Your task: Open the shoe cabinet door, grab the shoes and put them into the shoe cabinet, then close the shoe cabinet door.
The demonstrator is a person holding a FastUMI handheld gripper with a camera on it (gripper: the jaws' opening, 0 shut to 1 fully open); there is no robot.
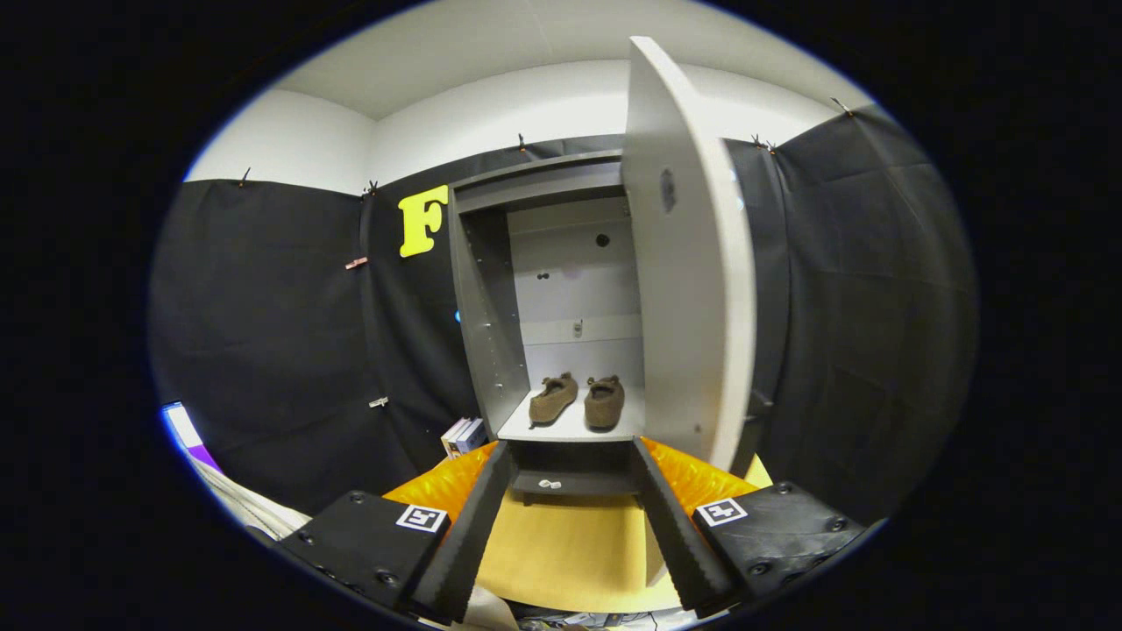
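Spread wide and holding nothing: the gripper [570, 456], both fingers reaching toward 12 o'clock with bare yellow floor [570, 552] between them. Judged a pulled-back stance, squared to the shoe cabinet [478, 298] so the next reach can go for the door.

Going left to right:

- At 9 o'clock of the cabinet, black booth cloth [280, 333] pinned to a white wall; serves as backdrop only.
- At 7 o'clock of the cabinet, low on the floor, a small stack of books [465, 435], apparently three though hard to count, leaning against the cabinet's left side.
- Straight ahead, beyond the fingertips, the cabinet's open compartment. One white shelf [565, 427] visible at its bottom edge, a darker gap beneath.
- On that shelf, two brown shoes: left shoe [552, 397] angled with its toe toward 7 o'clock, right shoe [604, 401] pointing nearly at 6 o'clock. Side by side, close but apparently not touching, both lying flat. Placed near the front lip, seemingly deep enough to clear the door.
- At 3 o'clock of the shoes, one cabinet door [692, 263], hinged on the right and swung out toward the camera, edge-on to the opening. One round mark on it near the top, possibly a knob or hole; cannot tell which.

Judged state: shoes stowed, only the door left to close, likely by pushing its free edge toward 9 o'clock.
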